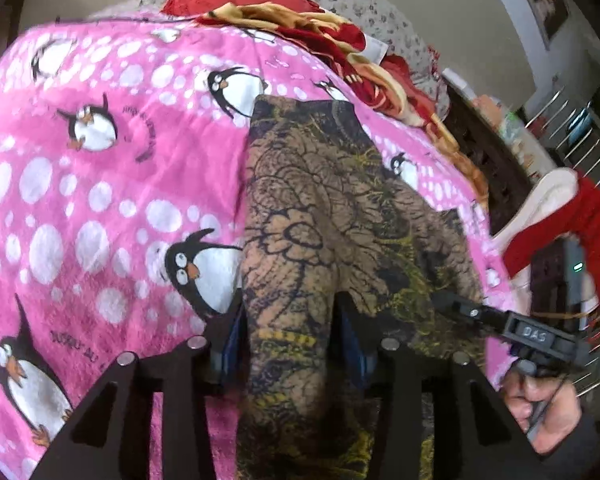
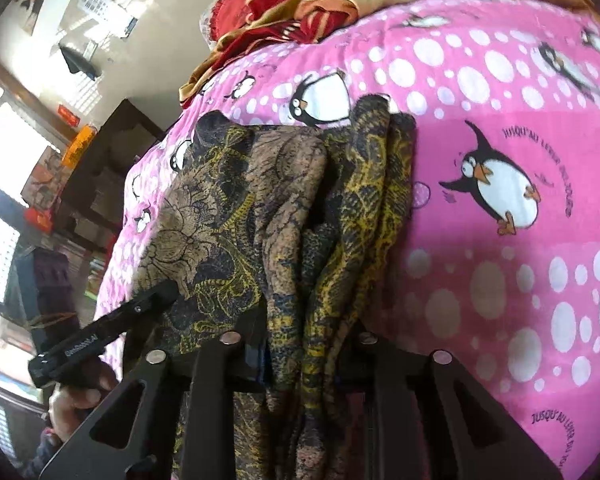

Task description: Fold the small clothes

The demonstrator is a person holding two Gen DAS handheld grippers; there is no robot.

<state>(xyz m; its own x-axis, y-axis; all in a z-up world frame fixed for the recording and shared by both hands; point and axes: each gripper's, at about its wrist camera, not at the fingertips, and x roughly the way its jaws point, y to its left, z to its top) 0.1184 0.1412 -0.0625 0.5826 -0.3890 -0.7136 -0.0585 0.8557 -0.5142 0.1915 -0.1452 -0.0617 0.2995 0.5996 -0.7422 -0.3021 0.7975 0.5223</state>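
A brown, black and yellow patterned garment lies lengthwise on a pink penguin blanket. My left gripper is at its near end with the cloth running loosely between the jaws, which stand apart. In the right wrist view the same garment is bunched into long folds. My right gripper is shut on those folds at the near edge. Each gripper shows from the side in the other's view: the right gripper, with its hand below it, and the left gripper, tip resting on the cloth.
A heap of red and gold cloth and a floral pillow lie at the blanket's far edge. Dark wooden furniture stands beside the bed. A red and white cloth hangs near a metal rail.
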